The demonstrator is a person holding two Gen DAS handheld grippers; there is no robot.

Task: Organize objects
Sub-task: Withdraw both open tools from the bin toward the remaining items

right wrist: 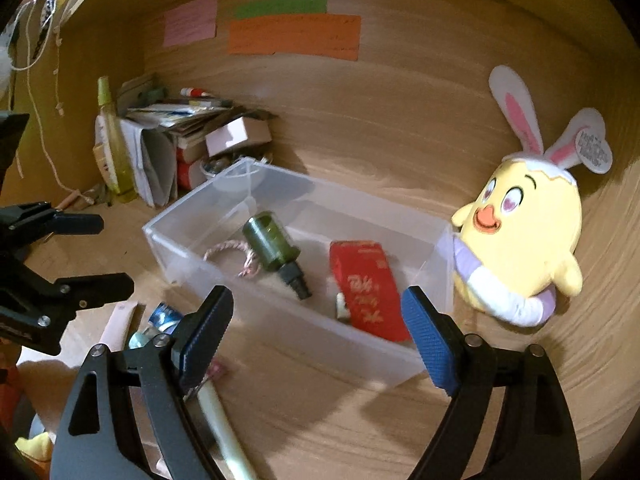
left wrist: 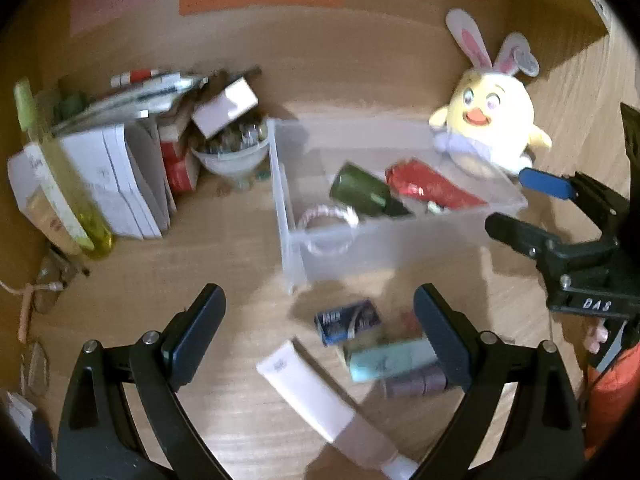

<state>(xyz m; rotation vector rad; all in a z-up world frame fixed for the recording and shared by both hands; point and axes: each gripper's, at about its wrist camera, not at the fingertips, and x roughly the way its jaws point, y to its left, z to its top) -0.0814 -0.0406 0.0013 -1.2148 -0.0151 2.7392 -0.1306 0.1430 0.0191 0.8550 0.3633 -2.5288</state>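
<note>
A clear plastic bin [left wrist: 360, 256] [right wrist: 168, 248] stands on the wooden desk. In it lie a dark green bottle [left wrist: 366, 192] [right wrist: 274, 246], a red packet [left wrist: 436, 186] [right wrist: 370, 288] and a pink-white bracelet [left wrist: 328, 216] [right wrist: 230, 252]. In front of the bin lie a white tube [left wrist: 312, 392], a dark blue packet [left wrist: 348, 320], a teal tube [left wrist: 392, 358] and a purple item [left wrist: 416, 384]. My left gripper [left wrist: 320, 340] is open above these loose items. My right gripper [right wrist: 316, 336] is open and empty just before the bin's near wall; it also shows in the left wrist view [left wrist: 516, 204].
A yellow chick plush with rabbit ears [left wrist: 488, 124] [right wrist: 520, 240] sits right of the bin. Books and papers [left wrist: 116, 176], a yellow-green bottle [left wrist: 60, 184], a bowl of small things [left wrist: 236, 152] and a small box [left wrist: 226, 106] crowd the back left corner. Coloured notes hang on the back wall [right wrist: 294, 34].
</note>
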